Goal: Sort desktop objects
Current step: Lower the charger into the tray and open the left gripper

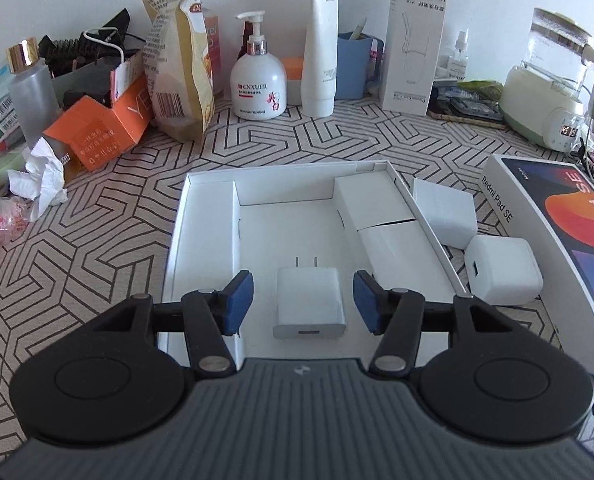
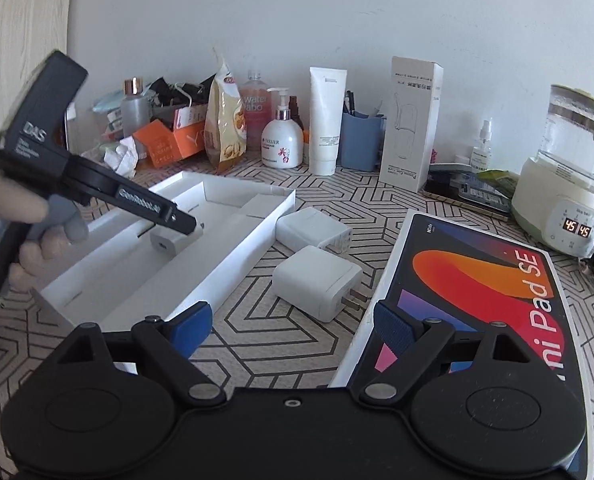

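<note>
The left gripper is holding its jaws spread with the small charger lying free between them inside the white tray, apparently released for sorting, while the right gripper is waiting with spread jaws, empty, just before the nearest loose charger.

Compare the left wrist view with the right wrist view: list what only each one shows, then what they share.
Only the left wrist view shows the left gripper from behind, its pads open and clear of the small charger lying in the white tray, and the crumpled tissue.

Only the right wrist view shows the hand holding the left gripper, the right gripper open over bare tabletop, and the pink bottle.

Both show the tray, the two chargers outside it, the Redmi Pad SE box and the kettle.
</note>
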Tool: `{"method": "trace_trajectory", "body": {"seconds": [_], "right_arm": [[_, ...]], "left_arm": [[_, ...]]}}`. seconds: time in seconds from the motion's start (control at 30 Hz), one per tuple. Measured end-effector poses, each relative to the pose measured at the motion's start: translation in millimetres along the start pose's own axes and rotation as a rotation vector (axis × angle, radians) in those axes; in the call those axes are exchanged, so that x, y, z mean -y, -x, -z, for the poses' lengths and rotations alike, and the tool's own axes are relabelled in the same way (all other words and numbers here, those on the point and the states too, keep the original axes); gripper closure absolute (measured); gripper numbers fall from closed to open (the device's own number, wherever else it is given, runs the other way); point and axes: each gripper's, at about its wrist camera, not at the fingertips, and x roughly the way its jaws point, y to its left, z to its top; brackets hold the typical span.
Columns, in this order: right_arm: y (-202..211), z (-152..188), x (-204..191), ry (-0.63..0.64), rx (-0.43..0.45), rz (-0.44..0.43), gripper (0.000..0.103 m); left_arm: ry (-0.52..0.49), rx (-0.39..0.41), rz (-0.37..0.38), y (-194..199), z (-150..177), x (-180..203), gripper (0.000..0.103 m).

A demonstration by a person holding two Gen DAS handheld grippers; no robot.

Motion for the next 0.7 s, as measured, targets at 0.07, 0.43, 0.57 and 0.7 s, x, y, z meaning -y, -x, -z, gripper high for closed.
{"method": "trace_trajectory", "body": {"seconds": [0.07, 0.43, 0.57, 0.7], "right_arm": [[-2, -3, -3, 0.04, -0.022, 0.002, 0.012], [-25, -17, -15, 0.151, -0.101, 0.003, 0.012], [-37, -21, -16, 0.159, -0.128, 0.018, 0.013], [-47, -27, -11, 0.133, -0.149, -0.004, 0.023]], "left_arm": [[0.01, 0.028, 0.02, 14, 6, -2, 0.04], [0.007, 0.098, 0.069, 57, 44, -17, 0.025], [0.051, 0.104, 0.072, 61, 51, -32, 0.024], [0.065, 0.107, 0.08, 62, 56, -43, 0.022]]}}
